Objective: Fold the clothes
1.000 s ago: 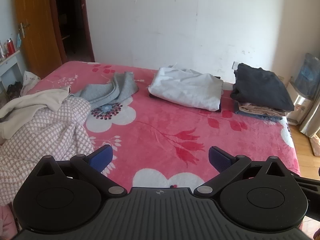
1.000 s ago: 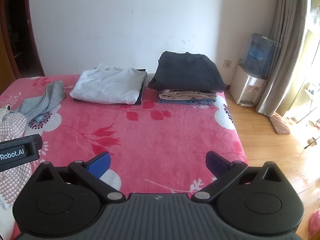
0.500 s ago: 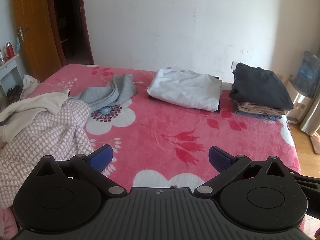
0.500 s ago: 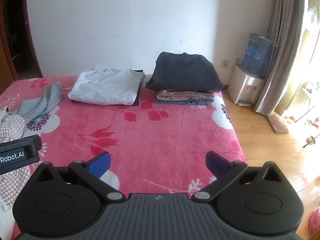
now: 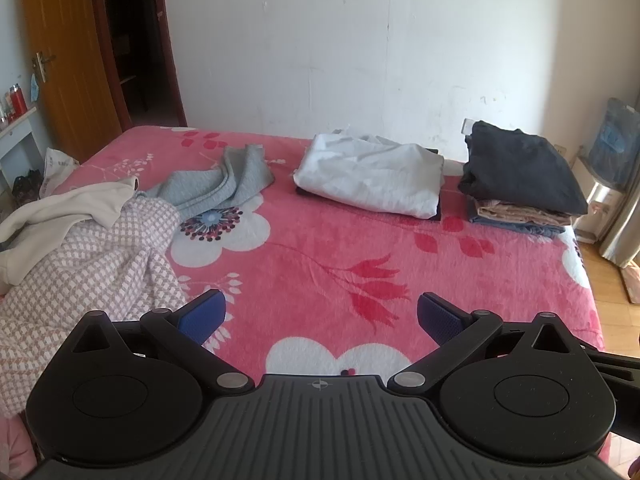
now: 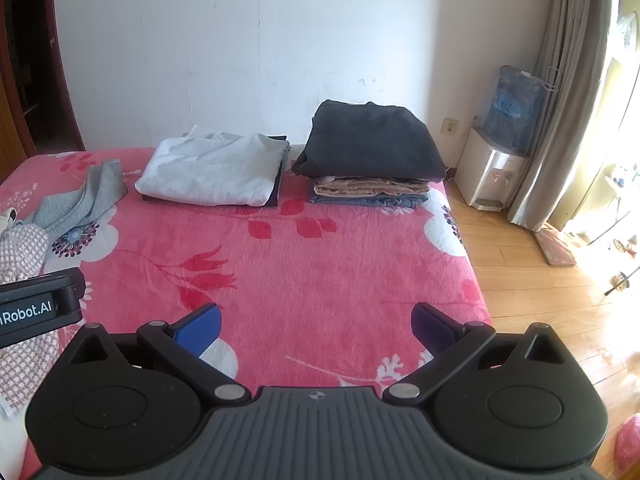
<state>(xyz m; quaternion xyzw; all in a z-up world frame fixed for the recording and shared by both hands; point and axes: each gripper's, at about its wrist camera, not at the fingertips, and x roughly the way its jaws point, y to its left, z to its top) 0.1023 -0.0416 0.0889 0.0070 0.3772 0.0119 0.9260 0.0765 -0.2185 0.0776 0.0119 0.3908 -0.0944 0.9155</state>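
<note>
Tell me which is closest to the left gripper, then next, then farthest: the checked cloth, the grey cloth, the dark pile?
1. checked cloth, beside the left gripper, on its left.
2. grey cloth, farther back, left.
3. dark pile, far right corner by the wall.

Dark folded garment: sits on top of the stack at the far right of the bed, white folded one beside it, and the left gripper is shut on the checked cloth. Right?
Not quite. The left gripper is open and holds nothing; the checked cloth lies loose, as the left wrist view shows. The dark folded garment does top the stack, the white folded one beside it.
</note>
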